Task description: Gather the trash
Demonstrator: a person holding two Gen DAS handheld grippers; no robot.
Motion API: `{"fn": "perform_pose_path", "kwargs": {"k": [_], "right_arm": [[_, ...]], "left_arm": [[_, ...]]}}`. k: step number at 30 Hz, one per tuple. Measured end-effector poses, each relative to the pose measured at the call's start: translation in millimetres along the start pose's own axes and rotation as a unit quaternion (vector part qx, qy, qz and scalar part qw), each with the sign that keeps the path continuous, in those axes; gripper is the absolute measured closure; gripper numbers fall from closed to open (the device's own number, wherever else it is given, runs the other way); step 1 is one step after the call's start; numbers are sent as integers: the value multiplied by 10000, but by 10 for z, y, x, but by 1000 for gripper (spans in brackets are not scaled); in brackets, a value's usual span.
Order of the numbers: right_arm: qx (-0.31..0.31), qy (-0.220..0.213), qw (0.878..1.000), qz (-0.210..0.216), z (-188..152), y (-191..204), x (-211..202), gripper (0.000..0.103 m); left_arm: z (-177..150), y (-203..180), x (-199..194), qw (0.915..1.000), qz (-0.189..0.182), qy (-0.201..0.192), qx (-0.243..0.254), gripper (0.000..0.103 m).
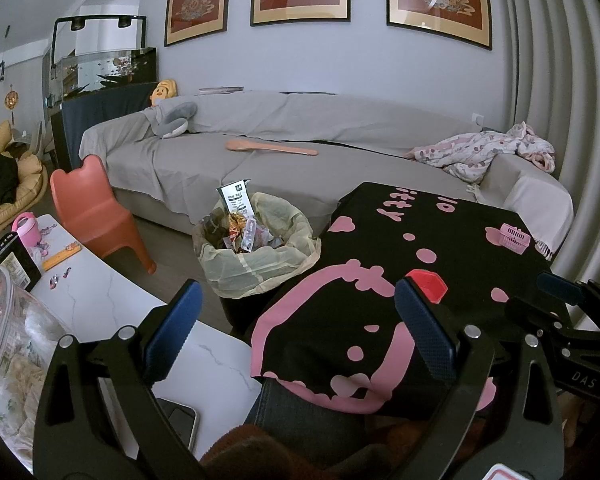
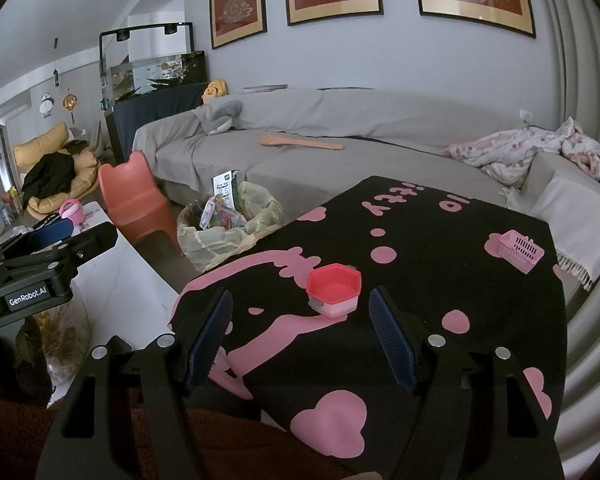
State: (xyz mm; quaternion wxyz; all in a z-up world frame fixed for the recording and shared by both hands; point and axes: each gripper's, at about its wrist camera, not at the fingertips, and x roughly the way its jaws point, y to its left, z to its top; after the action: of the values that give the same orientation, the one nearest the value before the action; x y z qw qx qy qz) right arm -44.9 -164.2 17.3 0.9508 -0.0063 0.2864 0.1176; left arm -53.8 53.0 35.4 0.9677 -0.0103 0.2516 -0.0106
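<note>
**Claws poised, nothing picked up yet**

Both claws, left (image 1: 296, 332) and right (image 2: 300, 336), hang spread and empty over the black-and-pink cloth (image 2: 440, 280). The bin (image 1: 256, 248) stands on the floor between desk (image 1: 112, 304) and sofa (image 1: 300, 160), already heaped. The red cup (image 2: 334, 290), possibly trash, sits just ahead of the right claw; reaching it looks unobstructed, with the cloth's edge well clear.

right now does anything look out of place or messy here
The lined trash bin is heaped, with a black and white wrapper sticking up above its rim. A wooden paddle lies loose on the gray sofa, and a pink toy basket lies tipped on the black cloth.
</note>
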Motion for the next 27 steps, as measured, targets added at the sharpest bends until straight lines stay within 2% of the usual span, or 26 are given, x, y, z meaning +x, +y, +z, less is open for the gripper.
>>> {"fn": "perform_pose_path", "kwargs": {"k": [27], "right_arm": [[-6,-28,10000,-5,7,29,-10,36]], "left_arm": [[-64,-19,1,9999,-113,44,-17,11]]}}
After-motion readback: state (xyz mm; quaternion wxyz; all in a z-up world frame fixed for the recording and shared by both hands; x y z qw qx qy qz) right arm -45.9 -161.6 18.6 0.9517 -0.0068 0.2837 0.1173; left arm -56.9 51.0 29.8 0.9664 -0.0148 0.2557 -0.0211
